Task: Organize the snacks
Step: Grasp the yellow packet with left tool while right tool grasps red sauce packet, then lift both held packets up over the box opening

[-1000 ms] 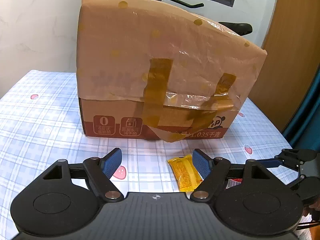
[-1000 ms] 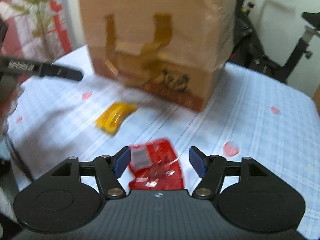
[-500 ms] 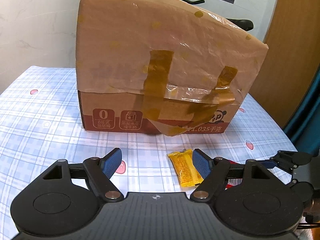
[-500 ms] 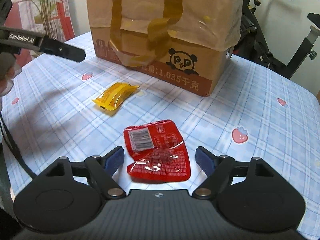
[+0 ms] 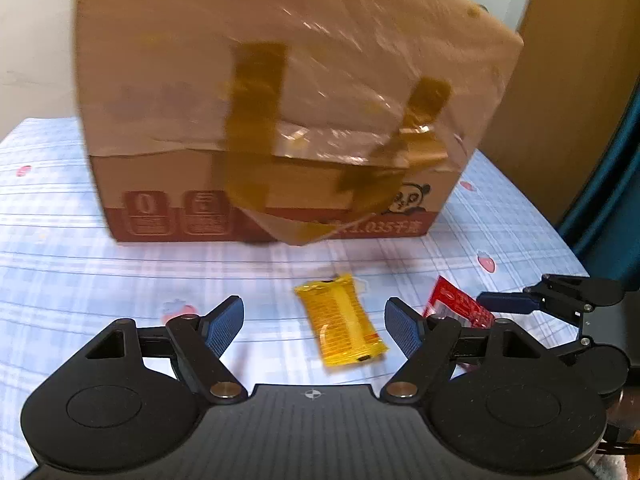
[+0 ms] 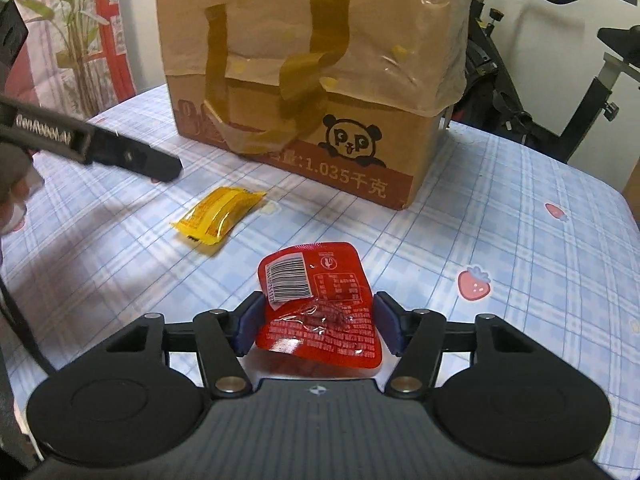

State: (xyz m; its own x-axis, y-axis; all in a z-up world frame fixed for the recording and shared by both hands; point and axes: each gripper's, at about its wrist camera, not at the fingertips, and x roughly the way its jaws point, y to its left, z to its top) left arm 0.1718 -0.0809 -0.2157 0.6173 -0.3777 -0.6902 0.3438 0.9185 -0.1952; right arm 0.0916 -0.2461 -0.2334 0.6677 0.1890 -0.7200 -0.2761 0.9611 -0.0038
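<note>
Closing right claw [image 6: 316,326] on red snack packet [image 6: 318,304], pads at both side edges; light, thin, crinkly, slippery film. Left claw [image 5: 314,326] spread wide above yellow snack packet [image 5: 340,322], grasping nothing; small, soft, best pinched across short sides.

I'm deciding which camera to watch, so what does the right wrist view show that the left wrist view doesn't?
Only the right wrist view shows the right gripper, its jaws just closed onto the red packet, plus a plant and an exercise bike behind.

Only the left wrist view shows the left gripper open, the yellow packet lying between its fingers, untouched, and a wooden door.

Both show the two packets, the taped cardboard box and the checked tablecloth.
</note>
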